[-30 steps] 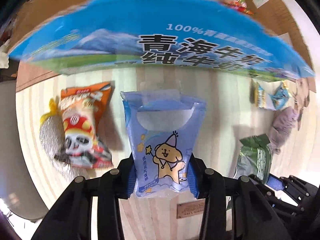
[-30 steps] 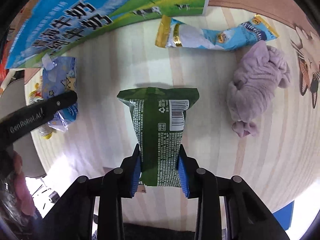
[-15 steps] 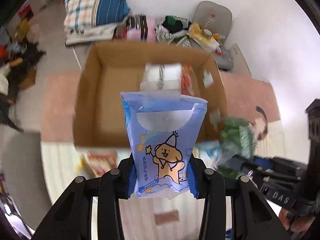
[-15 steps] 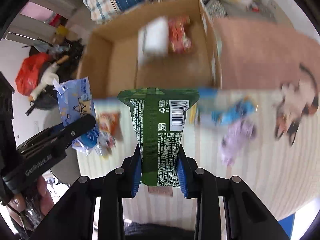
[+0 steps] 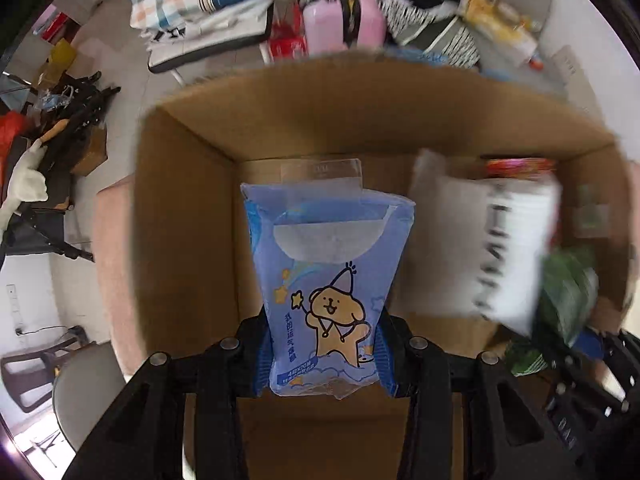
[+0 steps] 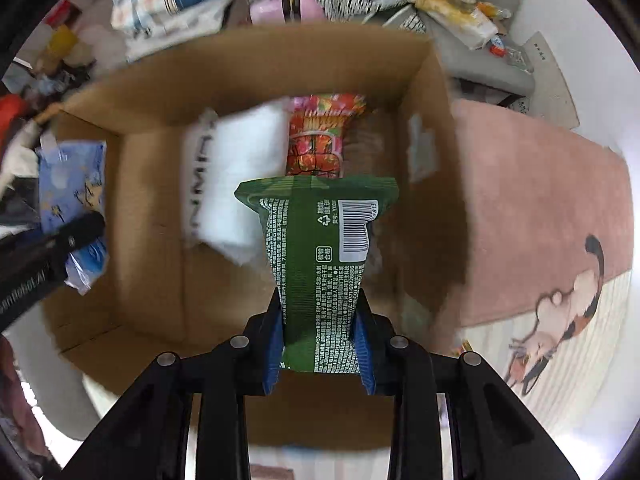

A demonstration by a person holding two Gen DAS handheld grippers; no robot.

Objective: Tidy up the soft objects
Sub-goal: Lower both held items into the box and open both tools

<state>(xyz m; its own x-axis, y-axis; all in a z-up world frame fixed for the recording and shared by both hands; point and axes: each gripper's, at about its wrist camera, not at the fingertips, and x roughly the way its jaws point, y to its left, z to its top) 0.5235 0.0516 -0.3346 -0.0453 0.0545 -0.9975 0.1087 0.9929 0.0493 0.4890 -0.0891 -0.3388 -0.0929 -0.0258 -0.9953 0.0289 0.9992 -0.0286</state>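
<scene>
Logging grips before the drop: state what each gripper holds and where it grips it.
Left gripper pinches the blue tissue pack at its bottom end. Right gripper pinches the green packet at its bottom end.

Both held packets now closer over the open cardboard box point(image 5: 192, 216), table no longer below.
</scene>
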